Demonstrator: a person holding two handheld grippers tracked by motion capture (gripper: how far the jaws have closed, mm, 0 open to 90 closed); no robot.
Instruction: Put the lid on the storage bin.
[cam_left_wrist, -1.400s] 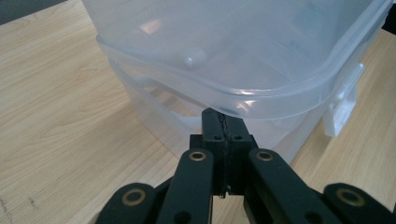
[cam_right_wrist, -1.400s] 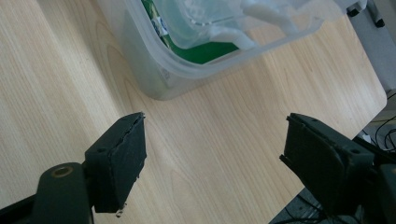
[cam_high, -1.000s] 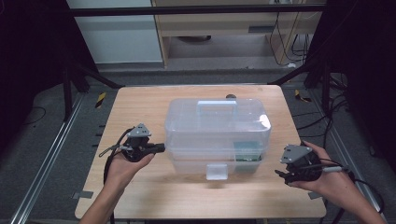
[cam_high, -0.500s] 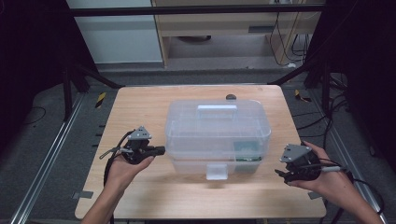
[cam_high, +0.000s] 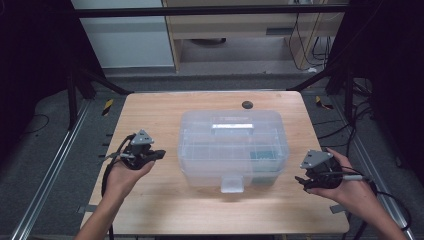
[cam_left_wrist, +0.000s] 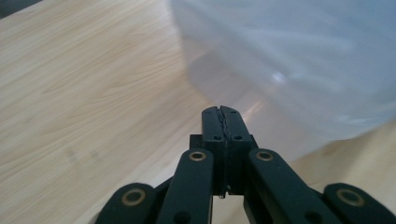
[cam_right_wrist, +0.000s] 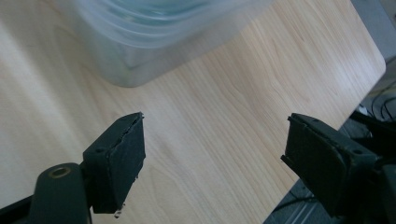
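A clear plastic box (cam_high: 232, 145) with a flat lid, a top handle (cam_high: 231, 126) and a front latch (cam_high: 232, 184) stands in the middle of the wooden table (cam_high: 150, 115). Something teal (cam_high: 265, 152) shows faintly inside at its right. My left gripper (cam_high: 161, 153) is held just left of the box, pointing at its side, with its jaws shut on nothing (cam_left_wrist: 220, 108); the box wall (cam_left_wrist: 289, 56) is close ahead. My right gripper (cam_high: 300, 182) hovers off the box's front right corner (cam_right_wrist: 154, 32), its jaws wide open (cam_right_wrist: 215, 126) over bare wood.
A small dark round spot (cam_high: 247, 104) sits on the table behind the box. The table's right edge is close under my right hand, with cables (cam_high: 400, 200) and floor beyond. Metal frame rails (cam_high: 50, 170) run along the left side.
My left gripper has drawn a little to the left, away from the box's side. The box's lid, blurred a second ago, now lies flat and sharp. The right gripper stays put.
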